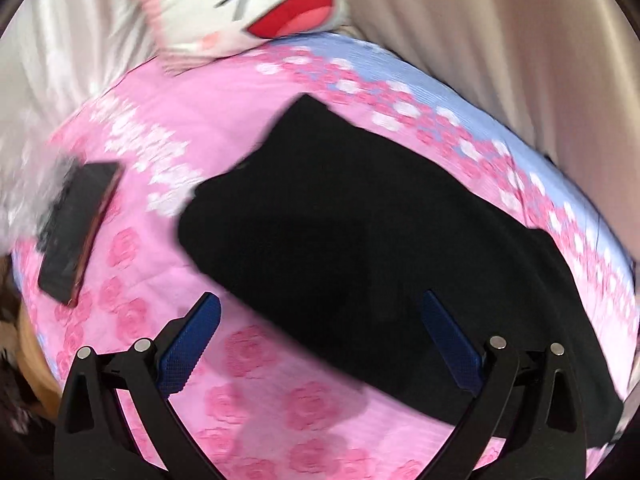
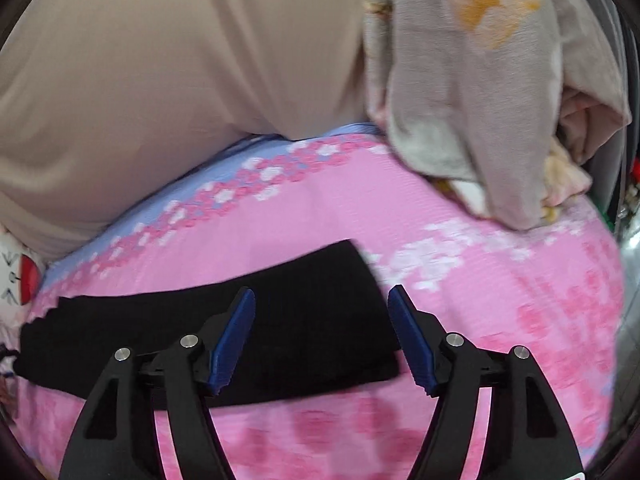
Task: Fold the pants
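Black pants (image 1: pixel 360 232) lie folded into a long flat band on a pink flowered bed sheet (image 1: pixel 152 128). In the left wrist view my left gripper (image 1: pixel 320 300) hovers above the band's near edge, jaws wide open, nothing between the blue pads (image 1: pixel 188 344). The right wrist view shows the other end of the pants (image 2: pixel 280 320) below my right gripper (image 2: pixel 322 300). Its jaws stand apart over the cloth's right end, and the pads (image 2: pixel 236 336) press on nothing.
A dark phone (image 1: pixel 76 232) lies on the sheet left of the pants. A white cartoon-face pillow (image 1: pixel 248 4) sits at the bed's far end. Beige curtain fabric (image 2: pixel 160 80) borders the bed, and a crumpled grey blanket pile (image 2: pixel 480 92) sits at the right.
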